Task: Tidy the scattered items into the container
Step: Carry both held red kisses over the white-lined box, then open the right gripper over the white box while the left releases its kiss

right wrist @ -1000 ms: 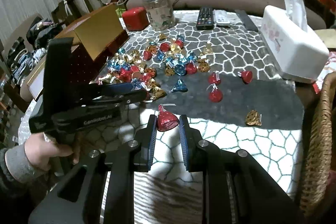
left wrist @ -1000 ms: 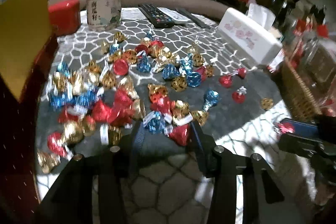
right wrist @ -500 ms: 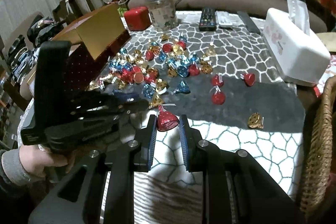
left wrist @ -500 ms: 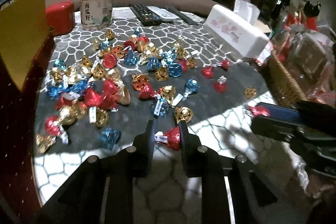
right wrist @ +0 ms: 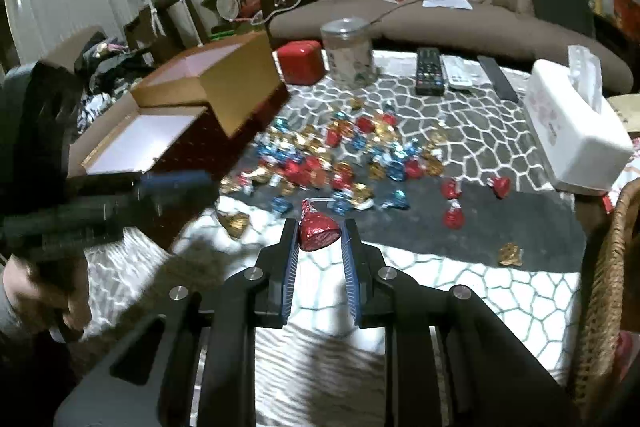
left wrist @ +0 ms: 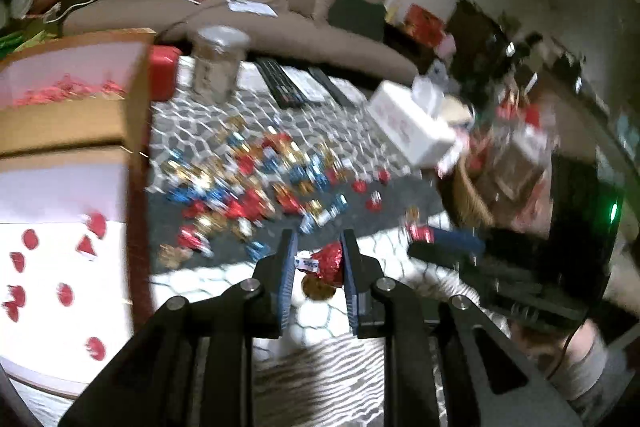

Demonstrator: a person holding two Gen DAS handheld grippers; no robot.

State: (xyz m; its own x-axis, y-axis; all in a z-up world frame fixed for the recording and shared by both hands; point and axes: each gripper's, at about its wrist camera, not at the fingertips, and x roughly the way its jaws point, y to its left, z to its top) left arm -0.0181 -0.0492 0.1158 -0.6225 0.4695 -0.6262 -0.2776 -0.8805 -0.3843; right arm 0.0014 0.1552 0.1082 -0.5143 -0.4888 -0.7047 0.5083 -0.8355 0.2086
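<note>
Starting at the left of the scene, the open box [left wrist: 68, 227], the container for this job, sits at the surface's left edge with a handful of red candies already lying on its pale floor, and its gold-walled upper section [right wrist: 224, 83] stands just behind. The left tool [left wrist: 319, 267] has just closed its jaws and is clamped on a red foil candy [left wrist: 328, 263], paper tag sticking out to one side, held clear above the patterned surface [left wrist: 192, 283] and to the right of the box wall. The grip looks shallow, near the tips of the pads, so a quick swing toward the box could let the slick foil twist out and drop short onto the surface or the floor; the left view's blur suggests the hand is travelling fast. Clipping the dark box wall on the way over is another likely fault. Further right, the heap of scattered candies [right wrist: 332, 155] lies mid-surface, well apart from the box. The right tool [right wrist: 319, 239] is likewise closed on its own red candy [right wrist: 318, 231], pinched by the wide base. Both hands are near each other, so two tools heading for one box could collide, and a knock would probably shake a candy loose.
</note>
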